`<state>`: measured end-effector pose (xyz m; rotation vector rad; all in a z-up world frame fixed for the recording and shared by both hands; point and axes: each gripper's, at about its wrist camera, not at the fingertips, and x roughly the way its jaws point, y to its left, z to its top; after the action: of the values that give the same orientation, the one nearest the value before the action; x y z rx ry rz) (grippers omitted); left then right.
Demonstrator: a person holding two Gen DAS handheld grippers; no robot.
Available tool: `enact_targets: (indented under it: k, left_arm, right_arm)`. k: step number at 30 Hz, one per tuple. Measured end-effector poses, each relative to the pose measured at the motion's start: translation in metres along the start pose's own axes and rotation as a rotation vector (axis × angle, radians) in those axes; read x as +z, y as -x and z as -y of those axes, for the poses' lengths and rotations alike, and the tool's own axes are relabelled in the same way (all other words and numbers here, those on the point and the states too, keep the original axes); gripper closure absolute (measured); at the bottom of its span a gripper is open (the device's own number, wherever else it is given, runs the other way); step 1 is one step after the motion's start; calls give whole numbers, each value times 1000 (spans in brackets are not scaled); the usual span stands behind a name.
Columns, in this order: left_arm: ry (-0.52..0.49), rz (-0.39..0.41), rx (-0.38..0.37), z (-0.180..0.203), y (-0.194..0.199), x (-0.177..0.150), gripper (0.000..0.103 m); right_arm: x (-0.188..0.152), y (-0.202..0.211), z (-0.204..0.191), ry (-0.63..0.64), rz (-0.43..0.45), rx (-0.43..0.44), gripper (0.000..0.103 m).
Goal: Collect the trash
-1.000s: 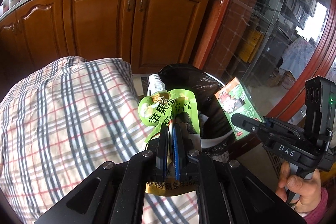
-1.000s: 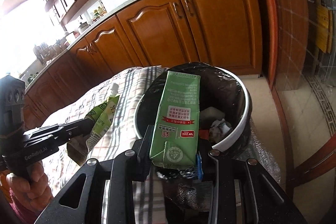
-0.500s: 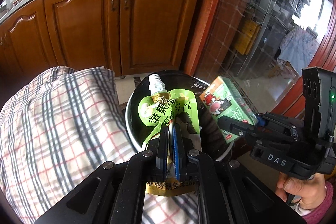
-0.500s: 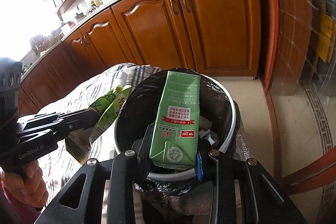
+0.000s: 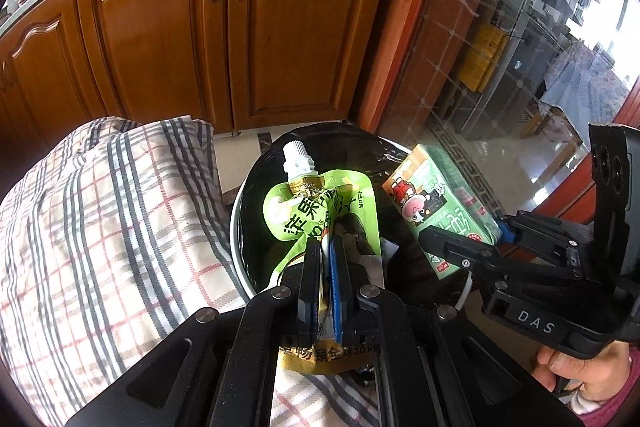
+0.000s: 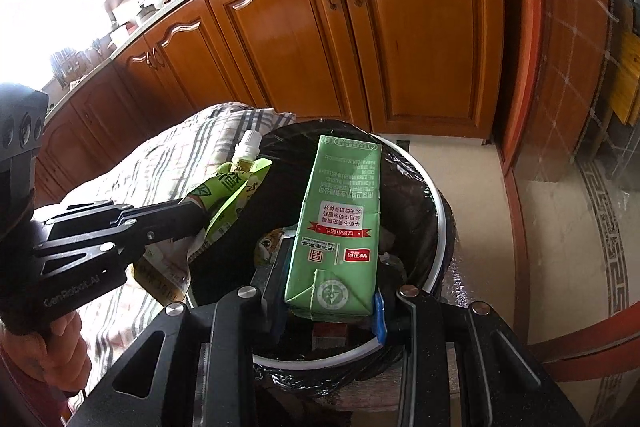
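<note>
The left tool is clenched on a lime-green spouted drink pouch; the right tool grips a green paper drink carton. Both items hang over the round black-lined trash bin, which seems to hold crumpled scraps, beside a plaid-covered tabletop.

The green pouch hid much of the trash bin interior in the left wrist view, and its lower end vanished between the gripper's fingers. The green carton covered the bin's contents — only crumpled scraps showed, too dark to identify. The person's hand was cut off at the picture's edge.
</note>
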<state>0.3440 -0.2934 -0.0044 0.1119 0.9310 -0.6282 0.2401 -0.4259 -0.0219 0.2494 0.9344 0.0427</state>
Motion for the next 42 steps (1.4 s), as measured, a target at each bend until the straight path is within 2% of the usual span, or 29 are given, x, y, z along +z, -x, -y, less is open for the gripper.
enact_targets:
  k: [22,25,27,28,34,36,40,42]
  left_arm:
    - [15,-33,10,2,-10,6,99]
    - [30,-45,1,1,-10,8,91]
    - [33,-31,8,1,-5,7,81]
    - [33,-23,13,1,-2,7,77]
    - [36,11,8,1,16,-4,69]
    - [52,21,3,-4,23,-11,65]
    - [75,30,5,-14,33,-24,63]
    - [108,41,1,-23,42,-37,58]
  right_arm:
    - [5,-8,-1,3,-17,-15,71]
    - [7,-6,0,-11,-13,-7,68]
    - [8,-1,3,-26,2,1,47]
    - [8,4,3,-28,16,0,45]
    - [2,18,3,-52,49,15,44]
    - [-2,22,3,-63,58,20,44]
    - [-11,30,2,-93,86,41,42]
    - [-16,33,1,-113,105,60,40]
